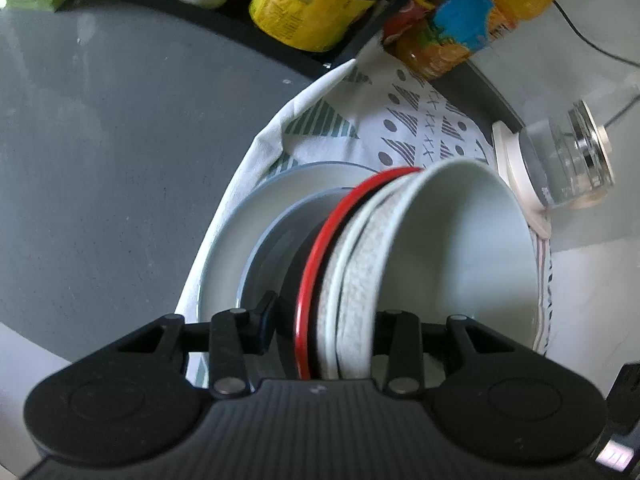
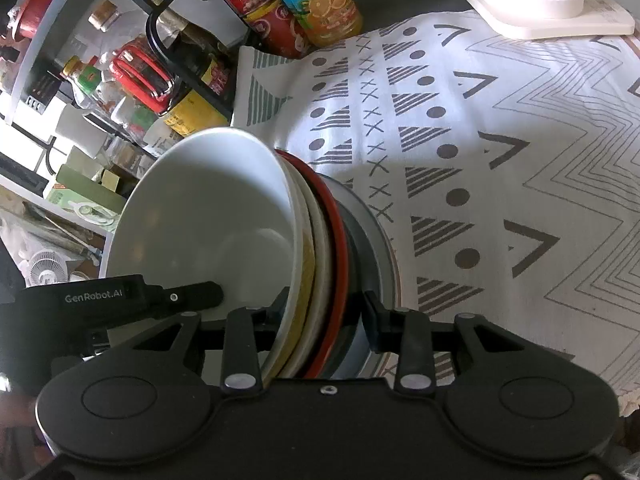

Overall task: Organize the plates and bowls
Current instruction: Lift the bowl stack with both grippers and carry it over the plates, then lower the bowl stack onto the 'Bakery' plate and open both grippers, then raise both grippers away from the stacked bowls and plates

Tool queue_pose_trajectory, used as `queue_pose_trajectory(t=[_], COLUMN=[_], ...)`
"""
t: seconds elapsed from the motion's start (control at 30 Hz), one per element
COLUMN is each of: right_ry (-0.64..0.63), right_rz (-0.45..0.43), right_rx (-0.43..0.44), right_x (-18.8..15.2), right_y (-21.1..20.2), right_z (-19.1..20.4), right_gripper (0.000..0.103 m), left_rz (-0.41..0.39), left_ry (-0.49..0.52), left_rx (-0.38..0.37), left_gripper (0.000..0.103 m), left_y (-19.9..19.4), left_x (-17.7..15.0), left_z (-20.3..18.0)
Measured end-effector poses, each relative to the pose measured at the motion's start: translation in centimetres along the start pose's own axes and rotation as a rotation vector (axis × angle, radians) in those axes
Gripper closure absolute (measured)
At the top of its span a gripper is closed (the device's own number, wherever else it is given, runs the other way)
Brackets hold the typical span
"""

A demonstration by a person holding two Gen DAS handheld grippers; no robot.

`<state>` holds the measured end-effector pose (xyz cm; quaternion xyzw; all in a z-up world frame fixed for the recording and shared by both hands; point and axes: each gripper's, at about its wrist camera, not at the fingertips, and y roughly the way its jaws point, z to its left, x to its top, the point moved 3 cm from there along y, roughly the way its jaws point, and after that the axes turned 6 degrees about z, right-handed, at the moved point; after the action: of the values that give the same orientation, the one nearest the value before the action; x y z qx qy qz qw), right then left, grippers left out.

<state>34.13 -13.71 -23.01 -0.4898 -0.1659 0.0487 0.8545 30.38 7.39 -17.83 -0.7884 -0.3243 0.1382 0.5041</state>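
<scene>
Left gripper (image 1: 320,320) clamped on the stack of bowls (image 1: 352,264); right gripper (image 2: 320,312) clamped likewise

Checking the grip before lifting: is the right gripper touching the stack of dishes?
Touching. The right wrist view shows the right gripper clamped across the stack of dishes.

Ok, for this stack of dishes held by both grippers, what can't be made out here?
- Left wrist view: left gripper fingers are mostly hidden behind the stack's rims.
- Right wrist view: whether the stack rests on the patterned cloth; the gripper body covers its bottom.
- Both views: exact dish count; nested rims overlap.
- Right wrist view: shelf bottle labels too small.
</scene>
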Motion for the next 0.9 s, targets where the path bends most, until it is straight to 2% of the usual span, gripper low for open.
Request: queue_pose_trajectory(t=[0.1,0.17,0.23,0.33,0.4,0.47,0.63,0.7,0.9], right_ry=[-0.024,-0.013,-0.02,-0.029,-0.025,-0.018,-0.038,-0.037,-0.035], right_rz=[0.002,-0.012,-0.042,-0.081,-0.102,-0.12,-0.182,-0.206,-0.278], right_rx=[-0.006,0.011,0.019,0.002,0.0,-0.004,-0.051,-0.067,-0.075], right_x=[-0.1,-0.2,-0.1,-0.2,-0.2,-0.4,-1.4,-1.8,-3.1], right_y=[0.0,-0.5,-1.4,-2.8,-3.6,-4.4,-6.6,-7.6,-10.3], right_z=[0.4,0.4,0.5,0.1,-0.4,-1.0,-2.3,-3.0,-4.3], right_gripper=[0.06,0.053,0.041,0.029,0.027,0.023,0.014,0.013,0.003], left_rz=[-0.006,-0.017,-0.025,-0.05,-0.068,-0.084,-0.13,-0.152,-0.199], left_ry=[0.013,0.048,0.068,0.078,0.087,0.092,0.127,0.137,0.181], left_rx=[0.016,0.039,0.06,0.079,0.091,0.106,0.139,0.147,0.141], left_gripper=[0.061,0.059,0.054,0.041,0.031,0.025,0.021,0.016,0.011], left_y=[-0.2,-0.7,-1.0,-1.7,-2.1,-2.5,-4.0,-4.8,-6.6], left_x=[0.2,0.3,0.2,-0.1,-0.4,-0.8,-2.1,-2.6,-4.5], left_z=[-0.3,-0.9,-1.4,-2.0,-2.4,-2.7,-3.5,-3.9,-5.3])
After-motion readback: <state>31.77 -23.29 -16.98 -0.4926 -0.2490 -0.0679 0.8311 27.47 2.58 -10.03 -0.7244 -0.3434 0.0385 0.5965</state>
